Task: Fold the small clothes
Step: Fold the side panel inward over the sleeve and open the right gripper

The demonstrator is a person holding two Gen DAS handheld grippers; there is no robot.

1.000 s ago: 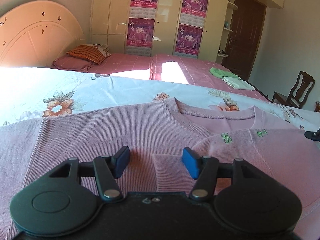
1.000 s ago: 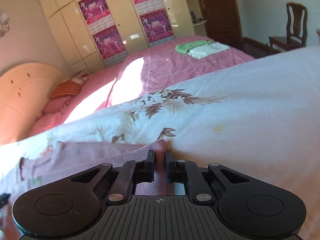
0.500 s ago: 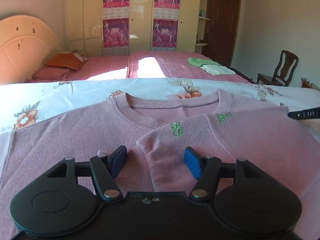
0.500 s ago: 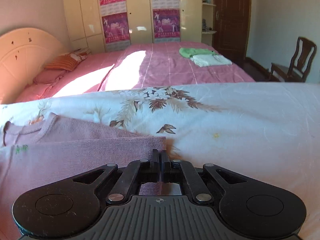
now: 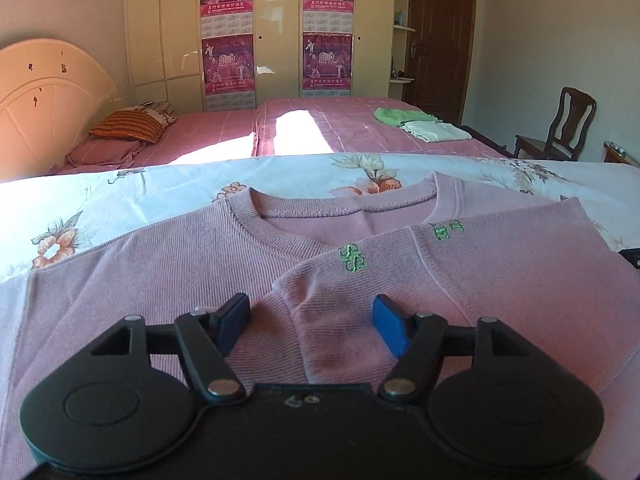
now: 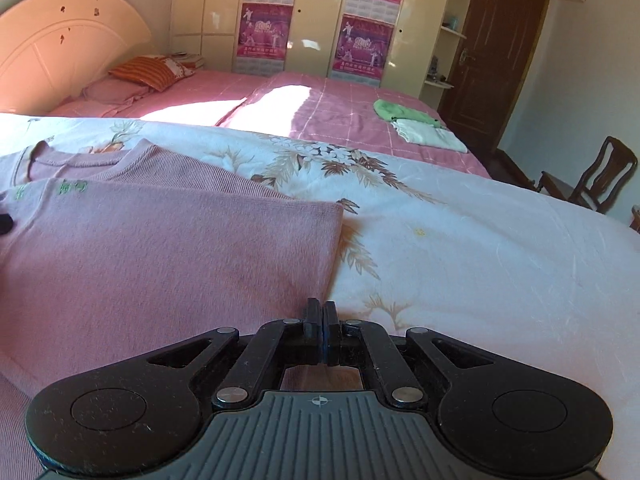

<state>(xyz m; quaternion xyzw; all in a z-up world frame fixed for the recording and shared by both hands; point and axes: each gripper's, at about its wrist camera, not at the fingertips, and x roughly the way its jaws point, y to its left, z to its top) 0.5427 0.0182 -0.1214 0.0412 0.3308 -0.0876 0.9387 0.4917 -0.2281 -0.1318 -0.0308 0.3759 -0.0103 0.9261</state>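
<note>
The left claw [image 5: 311, 322] is held wide open, its two blue-padded fingers [image 5: 390, 330] spread apart with nothing gripped between them. It is positioned low over a pink knitted sweater [image 5: 168, 276], above the edge of a folded-over part that lies across the chest. Green embroidered letters [image 5: 352, 258] are seen on that folded part, just below the round neckline.

The right claw [image 6: 321, 330] is closed tight, its jaws pressed together on the lower edge of the pink knitted sweater [image 6: 168, 256] near its right corner. The folded layer is seen stretching away to the left of this claw, its straight edge running up to a square corner.

The sweater is spread flat on a white floral bedspread [image 6: 460, 248] covering the near bed. Beyond it a second bed with a pink checked cover [image 5: 352, 128] is seen, carrying an orange striped pillow [image 5: 130, 126] and a small stack of folded green and white clothes [image 5: 420, 124]. A cream wardrobe with purple posters [image 5: 226, 28], a dark door [image 5: 440, 36] and a wooden chair [image 5: 564, 128] are placed further back.
</note>
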